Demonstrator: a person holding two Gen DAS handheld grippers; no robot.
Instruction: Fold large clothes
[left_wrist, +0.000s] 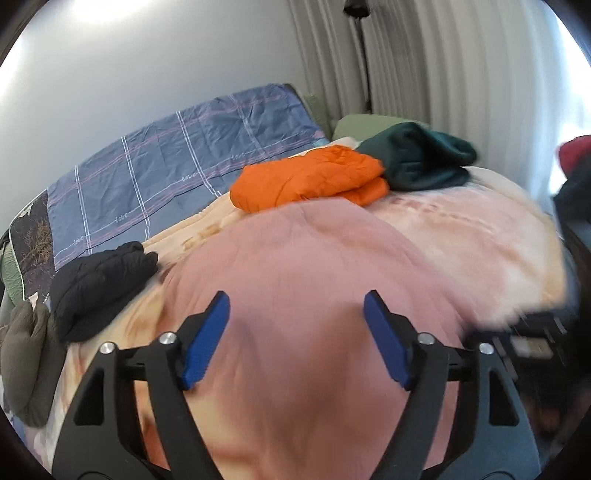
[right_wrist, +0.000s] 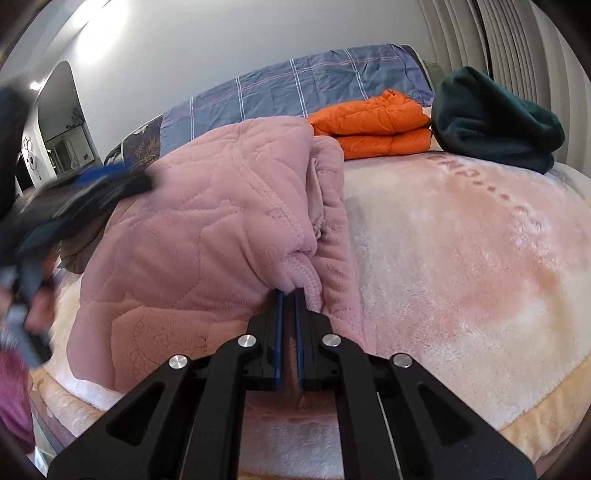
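pink quilted garment (right_wrist: 207, 206) lies heaped on the fleecy blanket (right_wrist: 461, 266) covering the bed. right gripper (right_wrist: 289, 295) is closed tight on a hem fold of it, while left gripper (left_wrist: 297, 310) hangs over it with jaws wide apart, holding nothing. folded orange jacket (left_wrist: 310, 181) sits beyond, touching a dark green garment (left_wrist: 421, 158).

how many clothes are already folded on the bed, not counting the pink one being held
3 that show: an orange jacket at the far middle, a dark green garment just right of it, and a black jacket at the left. An olive item beyond it looks unfolded; more may be hidden.
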